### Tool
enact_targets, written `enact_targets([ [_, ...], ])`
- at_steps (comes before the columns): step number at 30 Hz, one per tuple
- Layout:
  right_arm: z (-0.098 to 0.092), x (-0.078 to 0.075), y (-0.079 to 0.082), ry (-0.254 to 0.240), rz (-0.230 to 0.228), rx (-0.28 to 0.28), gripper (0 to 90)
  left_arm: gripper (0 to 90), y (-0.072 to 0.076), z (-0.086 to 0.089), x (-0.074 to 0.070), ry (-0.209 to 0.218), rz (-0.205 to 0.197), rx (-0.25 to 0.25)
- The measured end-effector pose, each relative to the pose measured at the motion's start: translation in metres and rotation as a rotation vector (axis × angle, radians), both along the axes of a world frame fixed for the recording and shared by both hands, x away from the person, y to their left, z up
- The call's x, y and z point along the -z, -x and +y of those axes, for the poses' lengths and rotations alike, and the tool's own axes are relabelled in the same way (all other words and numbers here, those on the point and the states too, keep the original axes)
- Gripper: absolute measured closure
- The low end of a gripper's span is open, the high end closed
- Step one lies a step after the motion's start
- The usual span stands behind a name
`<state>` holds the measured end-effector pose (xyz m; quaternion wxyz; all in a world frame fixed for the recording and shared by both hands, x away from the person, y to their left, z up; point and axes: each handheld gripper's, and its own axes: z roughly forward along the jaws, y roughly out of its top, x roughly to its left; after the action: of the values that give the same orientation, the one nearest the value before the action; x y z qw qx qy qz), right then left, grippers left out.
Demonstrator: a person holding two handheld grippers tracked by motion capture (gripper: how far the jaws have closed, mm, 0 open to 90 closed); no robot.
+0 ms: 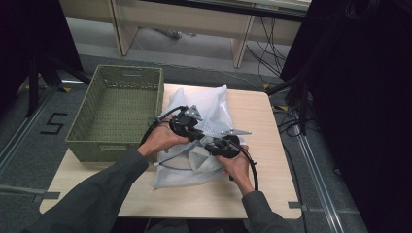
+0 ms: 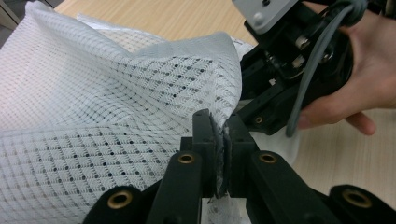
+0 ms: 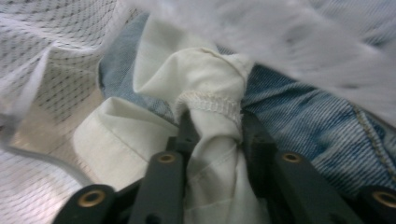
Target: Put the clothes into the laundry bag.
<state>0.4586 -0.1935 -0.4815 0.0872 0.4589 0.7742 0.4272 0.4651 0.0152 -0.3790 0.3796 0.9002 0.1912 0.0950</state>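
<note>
Mesh bag (image 1: 204, 104), basket (image 1: 119, 111) on table (image 1: 272, 189)

Legible markings: one numeral.
A large black "5" (image 1: 53, 123) stands on the grey floor (image 1: 29, 160), left of the green basket (image 1: 116, 114). Nothing else carries readable text, labels or brands.

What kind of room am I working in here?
Probably a lab or recording workspace, not a home: a light wooden table on grey carpet, loose black cables trailing over the floor, and dark curtain-like screens flanking the area.
</note>
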Motion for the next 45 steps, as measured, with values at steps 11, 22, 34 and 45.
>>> enact_targets([
  [11, -0.036, -0.034, 0.034, -0.057, -0.011, -0.024, 41.9, 84.6, 0.000, 0.005, 0.002, -0.001, 0.012, 0.000],
  [22, -0.039, -0.006, 0.049, 0.210, 0.065, -0.041, 30.3, 84.5, 0.004, -0.003, 0.007, 0.011, 0.026, -0.003],
  [34, -0.029, -0.002, 0.035, 0.305, 0.006, -0.037, 74.8, 72.5, 0.021, -0.004, 0.031, -0.038, 0.050, 0.012],
  [45, -0.039, -0.015, 0.051, 0.318, 0.069, -0.054, 78.7, 57.7, 0.082, 0.018, 0.057, -0.074, 0.020, 0.047],
])
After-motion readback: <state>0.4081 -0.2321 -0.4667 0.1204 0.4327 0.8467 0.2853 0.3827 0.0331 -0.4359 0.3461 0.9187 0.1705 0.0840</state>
